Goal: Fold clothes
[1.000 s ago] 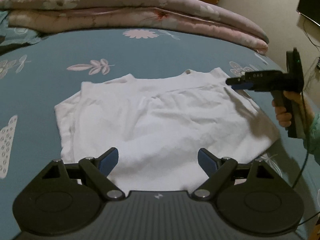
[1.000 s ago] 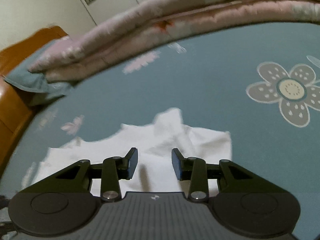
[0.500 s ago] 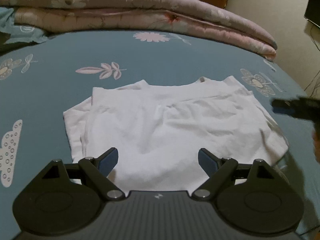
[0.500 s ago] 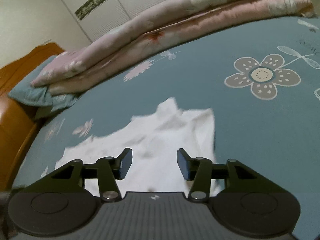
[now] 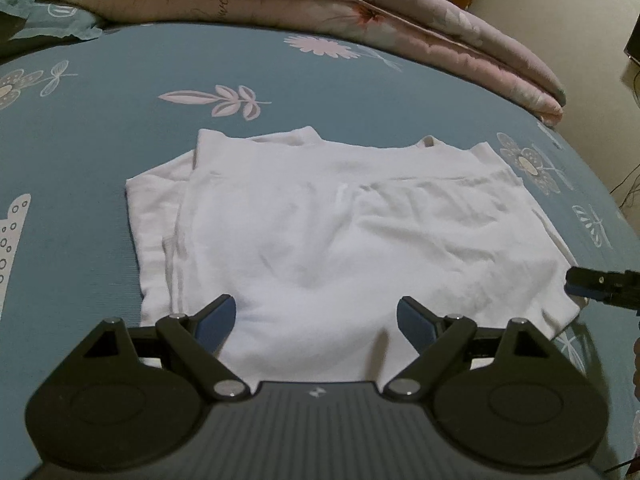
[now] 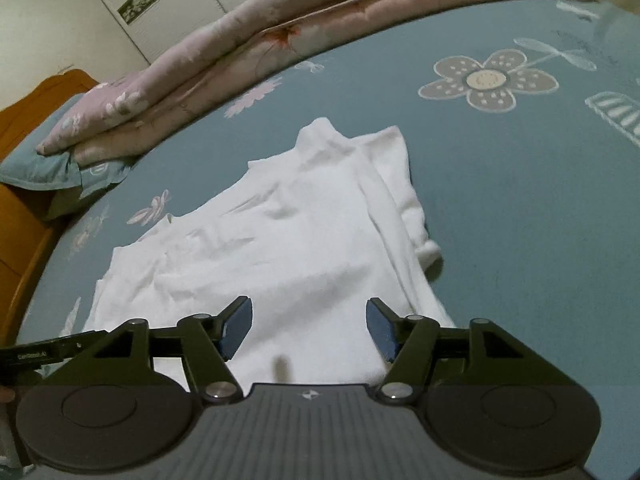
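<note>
A white garment [image 5: 340,232] lies partly folded on the teal bedspread, its sides turned in and its collar at the far edge. My left gripper [image 5: 316,318] hovers open over the near hem with nothing between its fingers. In the right wrist view the same garment [image 6: 288,240] runs away to the left, with a rolled sleeve at its right edge. My right gripper [image 6: 310,326] stands open above the garment's near right part, holding nothing. Its tip [image 5: 592,286] also shows at the right edge of the left wrist view, beside the garment's near right corner.
A folded pink floral quilt [image 5: 320,4] lies along the far side of the bed [image 5: 120,92]. A teal pillow [image 6: 44,164] and a wooden headboard [image 6: 24,216] are at the left in the right wrist view. A wall and cables [image 5: 628,184] are past the bed's right edge.
My right gripper has opened wider and drawn back from the collar corner toward the near right side of the garment. The left gripper has pulled back slightly and stays open.
</note>
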### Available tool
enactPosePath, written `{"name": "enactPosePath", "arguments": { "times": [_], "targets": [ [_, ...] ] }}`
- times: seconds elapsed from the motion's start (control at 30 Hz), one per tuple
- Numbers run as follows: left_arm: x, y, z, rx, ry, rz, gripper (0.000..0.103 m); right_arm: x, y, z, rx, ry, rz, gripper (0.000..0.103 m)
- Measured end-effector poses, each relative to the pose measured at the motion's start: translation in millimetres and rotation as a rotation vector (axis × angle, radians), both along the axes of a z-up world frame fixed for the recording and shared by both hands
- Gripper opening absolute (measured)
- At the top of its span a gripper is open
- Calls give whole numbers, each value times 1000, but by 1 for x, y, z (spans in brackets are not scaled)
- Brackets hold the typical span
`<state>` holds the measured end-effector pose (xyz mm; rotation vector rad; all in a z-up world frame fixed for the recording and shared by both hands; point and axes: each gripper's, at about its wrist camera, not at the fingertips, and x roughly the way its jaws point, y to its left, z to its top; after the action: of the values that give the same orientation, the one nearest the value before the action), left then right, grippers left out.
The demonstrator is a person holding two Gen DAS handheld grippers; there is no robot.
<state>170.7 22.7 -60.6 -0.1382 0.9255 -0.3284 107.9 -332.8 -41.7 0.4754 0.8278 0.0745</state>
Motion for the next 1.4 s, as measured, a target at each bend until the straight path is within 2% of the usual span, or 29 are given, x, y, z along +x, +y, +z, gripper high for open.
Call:
{"name": "enactPosePath", "arguments": {
  "times": [0.23, 0.37, 0.5, 0.63, 0.77, 0.9, 1.07, 1.2, 1.3, 1.4],
  "targets": [
    [-1, 23, 4, -49, 0, 39, 87, -9, 2, 10, -52, 7, -18, 73],
    [-16, 27, 31, -41, -55, 35, 88, -14, 2, 19, -66, -4, -23, 73],
    [-34, 18, 49, -44, -106, -35, 93, -17, 13, 32, -71, -56, 16, 77],
    [-43, -2, 32, -9, -83, -85, 93, -10, 33, 26, -79, -67, 82, 81],
    [-51, -6, 7, -57, -19, -100, 93, -9, 30, 14, -77, -38, 81, 81],
    [-53, 8, -10, -38, 31, -33, 93, -9, 26, 2, -75, -9, 78, 81],
    [-57, 24, -6, -91, 49, -5, 93, -11, 18, -10, -64, 20, 66, 81],
    [-66, 21, 10, -76, 17, -12, 93, -22, 7, -5, -52, 12, 23, 81],
    [-70, 14, 16, -73, -10, -45, 93, -32, 8, 5, -51, -19, 31, 83],
    [-65, 12, 3, -53, 37, -32, 93, -35, 15, 7, -46, -38, 73, 86]
  ]
}}
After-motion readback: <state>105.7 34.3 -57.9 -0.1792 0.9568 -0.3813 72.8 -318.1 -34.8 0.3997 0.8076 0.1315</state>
